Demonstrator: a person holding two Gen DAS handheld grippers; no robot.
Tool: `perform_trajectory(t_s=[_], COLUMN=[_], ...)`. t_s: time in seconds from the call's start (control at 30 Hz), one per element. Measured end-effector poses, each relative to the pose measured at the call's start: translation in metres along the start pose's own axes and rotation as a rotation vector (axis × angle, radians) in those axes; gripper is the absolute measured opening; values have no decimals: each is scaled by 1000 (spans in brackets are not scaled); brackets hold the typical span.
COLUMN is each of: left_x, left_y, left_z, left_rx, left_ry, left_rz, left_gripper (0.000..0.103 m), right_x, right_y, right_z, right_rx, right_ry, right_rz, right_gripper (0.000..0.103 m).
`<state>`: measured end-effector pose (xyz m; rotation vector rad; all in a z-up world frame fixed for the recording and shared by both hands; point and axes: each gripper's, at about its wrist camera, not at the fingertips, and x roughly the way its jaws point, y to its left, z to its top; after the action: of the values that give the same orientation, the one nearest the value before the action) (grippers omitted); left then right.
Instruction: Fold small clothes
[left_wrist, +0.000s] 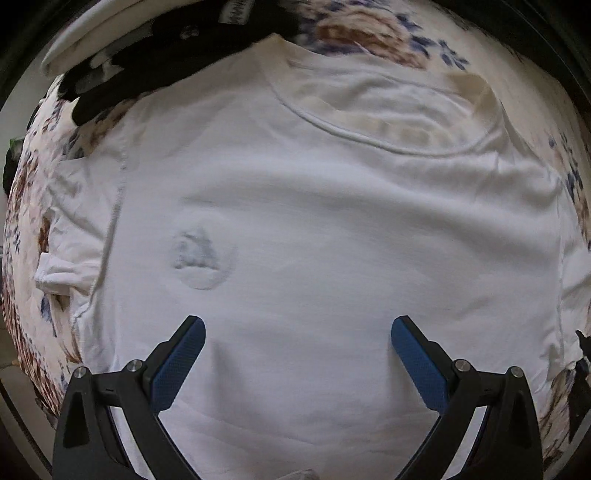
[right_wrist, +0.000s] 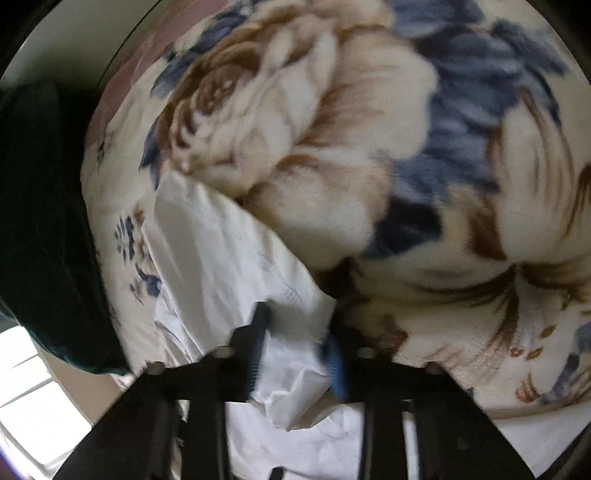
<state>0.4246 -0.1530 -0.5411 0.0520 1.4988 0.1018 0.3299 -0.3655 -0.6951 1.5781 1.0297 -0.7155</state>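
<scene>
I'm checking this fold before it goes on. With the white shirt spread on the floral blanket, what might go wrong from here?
1. The right gripper pinches only a crumpled edge of the white shirt; it may slip out when pulled.
2. The left gripper is open over the shirt's middle, pinning nothing, so the shirt may drag.
3. The floral blanket bulges beside the grip and could get caught.

L gripper: two black angled fingers are seen, each faced w/ a blue textured pad. A round silver screw is set behind each pad, a second one further out on the black frame. Black triangular ribs are moulded below those screws. R gripper: same black build, blurred; blue pad and dull round screws are made out.
</scene>
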Motion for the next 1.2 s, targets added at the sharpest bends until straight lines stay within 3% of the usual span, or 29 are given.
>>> perform_trajectory(t_s=[0.03, 0.13, 0.2, 0.33, 0.37, 0.47, 0.57, 0.7, 0.77, 0.8, 0.83, 0.9, 0.97, 1.07, 1.2], left_x=[-6, -21, -30, -44, -43, -36, -25, -19, -8, -10, -11, -11, -8, -9, -6], left_y=[9, 35, 56, 105, 119, 147, 164, 189, 199, 197, 199, 211, 233, 266, 302], left_z=[0, -2, -3, -16, -20, -34, -44, -54, -49, -48, -49, -54, -58, -67, -71], left_rx=[-8, -38, -67, -136, -150, -178, -193, -218, -232, -234, -234, -233, -243, -288, -412], left_ry=[-7, -30, -47, -62, -61, -46, -30, -26, -17, -15, -16, -20, -29, -40, -26], left_rz=[0, 6, 18, 38, 44, 66, 79, 77, 63, 60, 58, 56, 52, 58, 71], left_gripper=[103, 103, 103, 103, 103, 103, 103, 103, 103, 103, 103, 103, 103, 103, 103], right_x=[-1, -13, -21, -2, 12, 42, 69, 89, 95, 92, 86, 71, 57, 34, 31], right_y=[10, 51, 99, 159, 166, 149, 125, 102, 95, 93, 90, 87, 86, 92, 105], right_z=[-4, -22, -60, -161, -197, -273, -322, -333, -334, -336, -337, -335, -325, -292, -263], right_rx=[-43, -252, -540, -1076, -1244, -1584, -1772, -1848, -1858, -1856, -1851, -1800, -1679, -1452, -1304], right_ry=[-26, -126, -222, -287, -303, -308, -302, -282, -157, -104, -39, 118, 214, 224, 141], right_rz=[-20, -92, -155, -260, -300, -368, -412, -479, -499, -475, -425, -323, -253, -178, -161], right_gripper=[10, 8, 8, 8, 7, 7, 7, 8, 10, 19, 38, 57, 57, 58, 58])
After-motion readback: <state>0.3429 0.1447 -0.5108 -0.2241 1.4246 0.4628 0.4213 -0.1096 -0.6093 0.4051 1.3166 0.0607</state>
